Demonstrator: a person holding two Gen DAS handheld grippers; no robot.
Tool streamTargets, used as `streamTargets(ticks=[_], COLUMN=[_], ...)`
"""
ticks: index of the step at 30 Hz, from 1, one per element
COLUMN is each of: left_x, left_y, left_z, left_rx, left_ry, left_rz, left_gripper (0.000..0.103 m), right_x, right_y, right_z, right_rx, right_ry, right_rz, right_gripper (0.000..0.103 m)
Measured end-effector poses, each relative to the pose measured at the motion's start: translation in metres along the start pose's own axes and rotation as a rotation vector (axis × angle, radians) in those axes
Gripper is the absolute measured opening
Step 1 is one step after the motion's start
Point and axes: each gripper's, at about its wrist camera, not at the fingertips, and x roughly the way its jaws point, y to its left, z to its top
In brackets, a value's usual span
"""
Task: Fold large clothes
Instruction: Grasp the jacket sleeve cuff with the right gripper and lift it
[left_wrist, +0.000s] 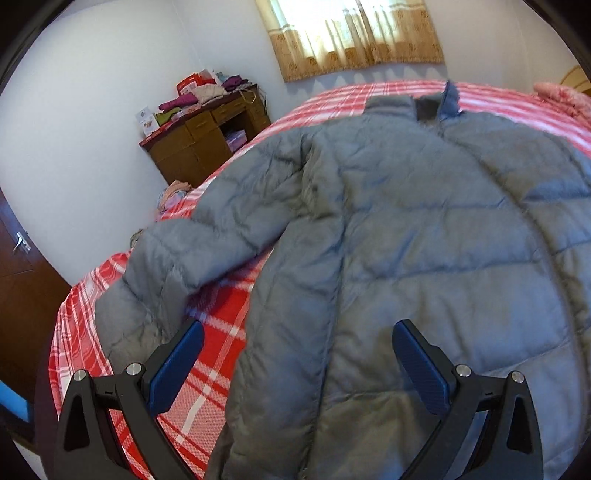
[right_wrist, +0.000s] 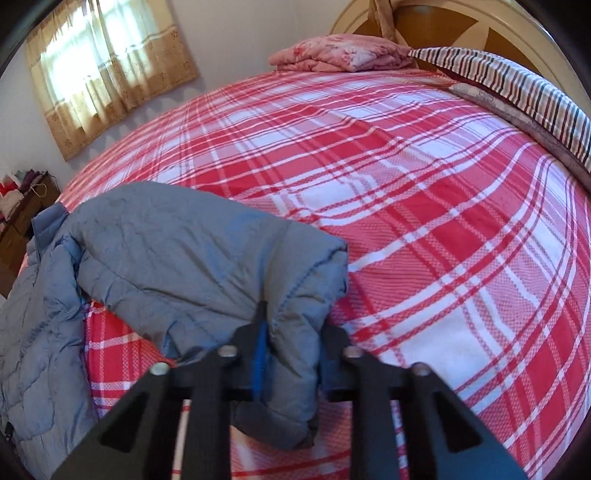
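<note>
Fingers, left (left_wrist: 297, 363): spread wide, holding nothing, poised over the jacket (left_wrist: 424, 229) near its side edge.
Jacket: laid flat on the bed (left_wrist: 218, 325), collar far, left sleeve (left_wrist: 166, 269) splayed out.
Fingers, right (right_wrist: 291, 350): pinched on the right sleeve (right_wrist: 207, 258) near its cuff.
Advice: carry that sleeve across the body, keep it low, lay it flat before letting go.

One grey-blue quilted puffer jacket (left_wrist: 424, 240) lies ahead of the left claw, with two sleeves: one to that claw's left (left_wrist: 166, 266), one clamped in the right claw (right_wrist: 207, 266). One red-and-white plaid bedsheet (right_wrist: 424, 206) lies beneath. Beyond are one folded pink floral blanket (right_wrist: 343, 53), one striped pillow (right_wrist: 517, 92), one brown wooden desk (left_wrist: 199, 142) and one beige patterned curtain (left_wrist: 354, 37).
</note>
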Motion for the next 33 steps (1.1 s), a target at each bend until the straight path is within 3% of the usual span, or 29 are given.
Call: streamTargets(ticks=[7,13,19,23,26,31,32,33], left_x=[0.007,-0.001,-0.035,-0.046,-0.047,-0.030,-0.025,-0.021], left_y=[0.015,0.037,0.048,0.048,0.046,0.048,0.048,0.047], left_z=[-0.008,0.000,0.022,0.034,0.037,0.050,0.054,0.056], left_rx=[0.028,0.007,-0.019,-0.024,-0.025,-0.068,-0.084,-0.095], left_ry=[0.000,-0.006,-0.081,-0.111,-0.118,-0.126,-0.112,-0.099], left_rz=[-0.012,-0.033,-0.052,-0.055,-0.045,-0.022,-0.032,-0.043], left_gripper=[0.102,0.102,0.102,0.102,0.102,0.102,0.102,0.102], right_x=[-0.012,-0.044,-0.104,-0.111,-0.091,-0.044,-0.035,-0.031], right_y=[-0.021,0.005,0.104,0.186,0.243,0.298,0.304,0.307], right_z=[0.005,0.018,0.024,0.000,-0.030,-0.072,-0.080,-0.087], right_rx=[-0.002,-0.039,-0.237,-0.430,-0.556,-0.684,-0.701,-0.710], right_ry=[-0.043,-0.149,-0.328,-0.378,-0.350,-0.256,-0.230,-0.212], right_rz=[-0.071,-0.040,0.079,0.123,0.167,0.191,0.199,0.217], right_gripper=[0.018,0.017,0.017,0.017,0.017,0.020,0.025,0.044])
